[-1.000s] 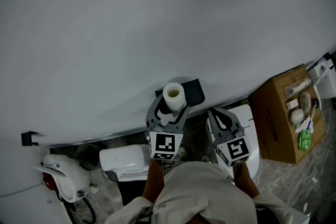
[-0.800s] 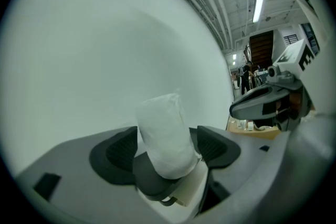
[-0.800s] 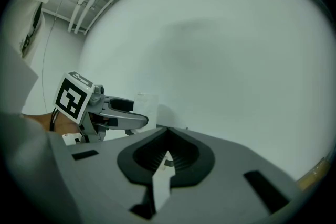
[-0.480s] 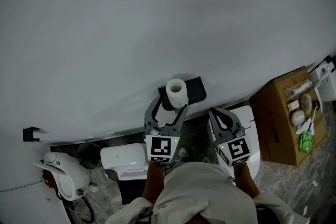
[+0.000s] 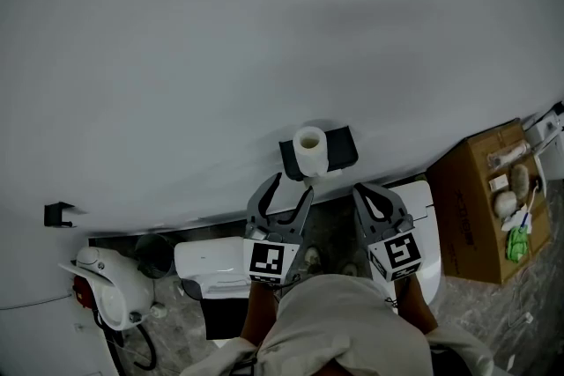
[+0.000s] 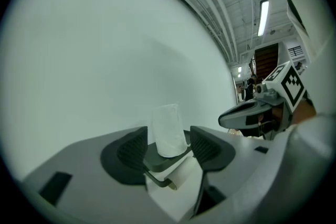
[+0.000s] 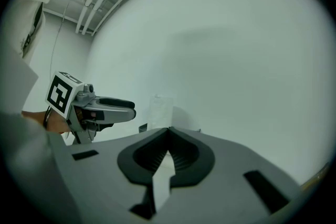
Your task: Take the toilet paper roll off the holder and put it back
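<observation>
A white toilet paper roll (image 5: 310,145) stands upright on the black wall holder (image 5: 339,147). In the left gripper view the roll (image 6: 168,128) rests on the holder's shelf (image 6: 157,161), just ahead of the jaws. My left gripper (image 5: 291,188) sits a little back from the roll, open. Its jaws have just been closing, with nothing between the pads (image 6: 131,152). My right gripper (image 5: 370,195) hovers beside it to the right, tips together, shut on nothing; its view shows the roll (image 7: 160,110) and my left gripper (image 7: 107,107) at its left.
More white paper (image 6: 178,178) hangs under the shelf on a hooked bar. A cardboard box (image 5: 476,207) with small items stands at the right, a white toilet (image 5: 421,233) below the grippers, a white tank (image 5: 207,264) and a white appliance (image 5: 106,291) at the left. The pale wall (image 5: 264,31) lies straight ahead.
My left gripper has drawn back from the roll, which earlier stood between its wide jaws and now stays on the holder. The jaws have narrowed. The right gripper barely moved.
</observation>
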Tool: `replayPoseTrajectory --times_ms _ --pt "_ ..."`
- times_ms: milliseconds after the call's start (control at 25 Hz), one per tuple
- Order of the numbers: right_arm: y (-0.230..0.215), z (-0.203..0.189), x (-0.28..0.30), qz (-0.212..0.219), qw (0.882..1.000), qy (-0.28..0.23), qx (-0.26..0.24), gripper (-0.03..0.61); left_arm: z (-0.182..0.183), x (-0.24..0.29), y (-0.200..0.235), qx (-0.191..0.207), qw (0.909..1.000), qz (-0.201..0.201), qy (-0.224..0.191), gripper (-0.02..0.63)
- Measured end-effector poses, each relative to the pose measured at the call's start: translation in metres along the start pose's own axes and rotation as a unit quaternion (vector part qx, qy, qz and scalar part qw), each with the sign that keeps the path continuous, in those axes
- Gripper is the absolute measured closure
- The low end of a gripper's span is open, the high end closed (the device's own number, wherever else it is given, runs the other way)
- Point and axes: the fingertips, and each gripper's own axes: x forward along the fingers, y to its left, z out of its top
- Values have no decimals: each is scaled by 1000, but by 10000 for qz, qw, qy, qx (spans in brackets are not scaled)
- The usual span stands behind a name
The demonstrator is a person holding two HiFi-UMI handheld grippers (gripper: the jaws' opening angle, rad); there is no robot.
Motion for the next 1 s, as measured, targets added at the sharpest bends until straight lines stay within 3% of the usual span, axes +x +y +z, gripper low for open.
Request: replayPoseTrajectory --times_ms 440,1000 --pt "11 -9 9 -178 9997 191 37 583 -14 0 2 -170 9992 -359 -23 374" --pt "15 -13 23 -280 9992 274 84 583 -22 5 11 -310 9983 -494 39 380"
